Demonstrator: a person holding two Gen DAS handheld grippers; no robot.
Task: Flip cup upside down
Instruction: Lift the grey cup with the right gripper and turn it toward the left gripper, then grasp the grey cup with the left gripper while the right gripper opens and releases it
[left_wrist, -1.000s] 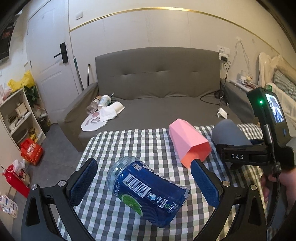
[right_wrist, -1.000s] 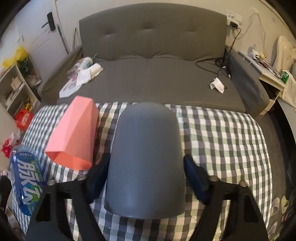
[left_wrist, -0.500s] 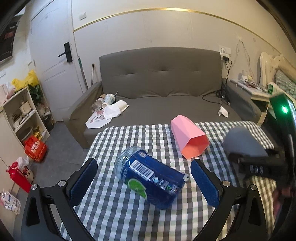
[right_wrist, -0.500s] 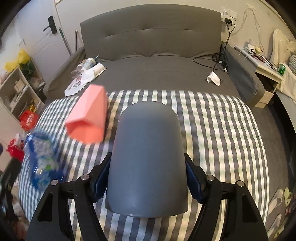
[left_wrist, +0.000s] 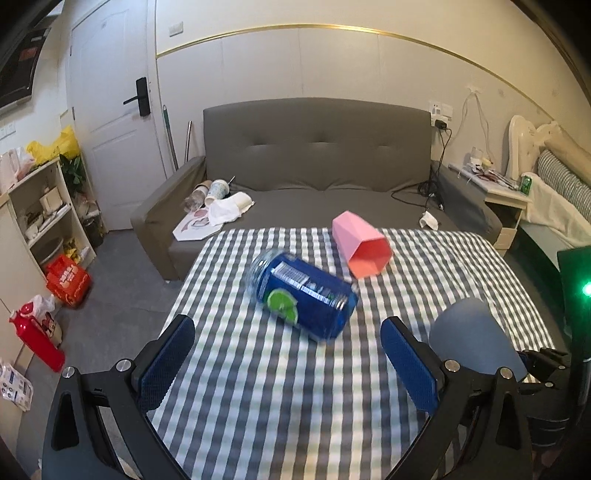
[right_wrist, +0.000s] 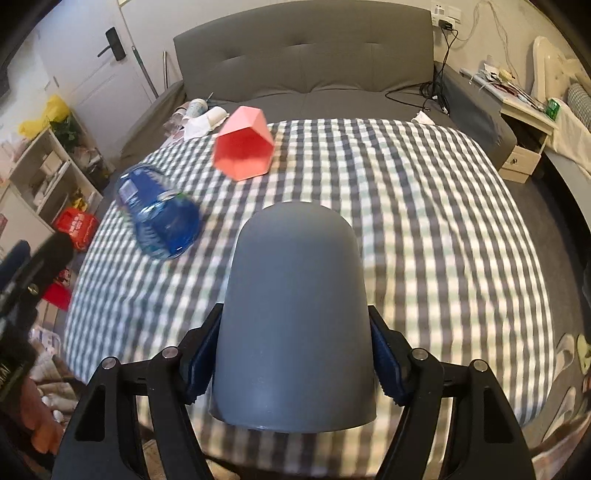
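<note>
The right hand-held gripper (right_wrist: 293, 363) is clenched around a smooth grey plastic cup (right_wrist: 295, 321), its blue-padded fingers (right_wrist: 199, 363) pressing the cup's sides near the open rim. The cup's rounded closed end points away from the camera, and the cup is held above the checked grey-and-white tabletop (right_wrist: 424, 206), not touching it. In the left wrist view the same grey cup (left_wrist: 476, 343) shows at the right edge, just beyond the left gripper's right finger.

The left hand-held gripper (left_wrist: 286, 363) is released, its blue pads (left_wrist: 166, 363) spread wide with only the checked tabletop (left_wrist: 277, 387) between them.

A blue plastic bottle with a lime on its label (left_wrist: 303, 295) lies on its side near the tabletop's left-centre, motion-blurred. Beyond it a pink faceted cup (left_wrist: 360, 247) also lies on its side, its open mouth facing the cameras, close to the bottle but apart from it. A grey sofa (left_wrist: 317, 155) stands behind the tabletop.
</note>
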